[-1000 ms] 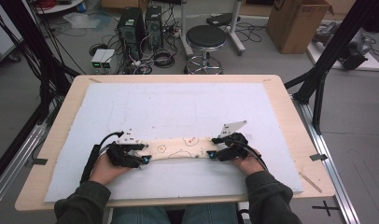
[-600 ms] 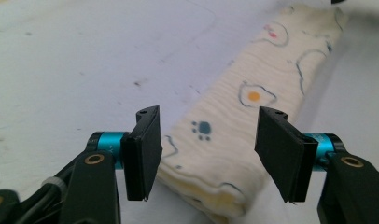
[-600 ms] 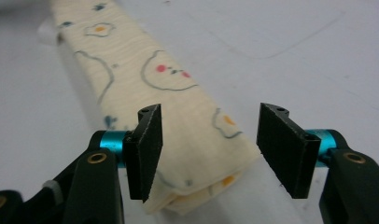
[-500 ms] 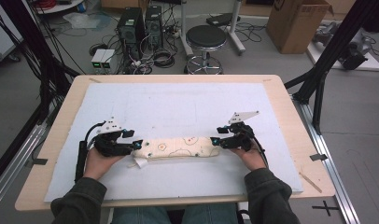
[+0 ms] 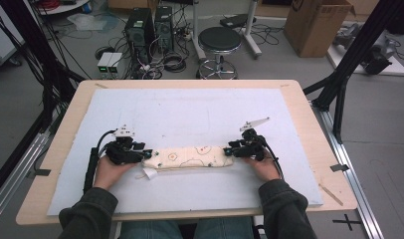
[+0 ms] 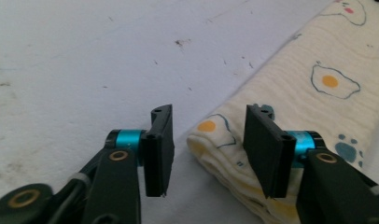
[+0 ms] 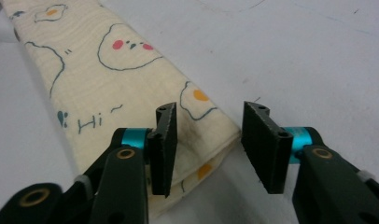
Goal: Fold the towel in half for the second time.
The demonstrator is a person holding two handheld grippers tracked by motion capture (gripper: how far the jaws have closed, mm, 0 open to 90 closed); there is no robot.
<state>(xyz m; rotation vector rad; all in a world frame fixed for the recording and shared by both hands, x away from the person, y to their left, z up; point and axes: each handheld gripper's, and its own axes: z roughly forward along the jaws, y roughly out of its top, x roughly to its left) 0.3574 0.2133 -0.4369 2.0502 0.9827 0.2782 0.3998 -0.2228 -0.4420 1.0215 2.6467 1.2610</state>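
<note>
Cloth [image 5: 189,158] lies folded into a long narrow strip across the near part of the desk [image 5: 50,199], on the pale blue-white mat [image 5: 200,109] that covers most of it. It is cream with little fried eggs, a round face and a scribbled "Hi" drawn on it, and a small white tag sticks out at its left end.

From the high view I see my left claw [image 5: 146,155] at the strip's left end and my right claw [image 5: 229,149] at its right end, one at each tip, both pointing inward along the strip.

In the left gripper view, the left claw [image 6: 208,151] stands spread, its jaws having just been closing. The folded corner of the cloth [image 6: 290,88] sits in the gap, nearer the right-hand jaw, with clear mat showing between it and the other jaw. I can't see the pads pressing on the fabric.

In the right gripper view, the right claw [image 7: 208,147] is also spread and has just been closing. The cloth's [image 7: 108,84] corner reaches in past the left-hand jaw, and the other jaw stands apart over bare mat. No pinch there either.
</note>
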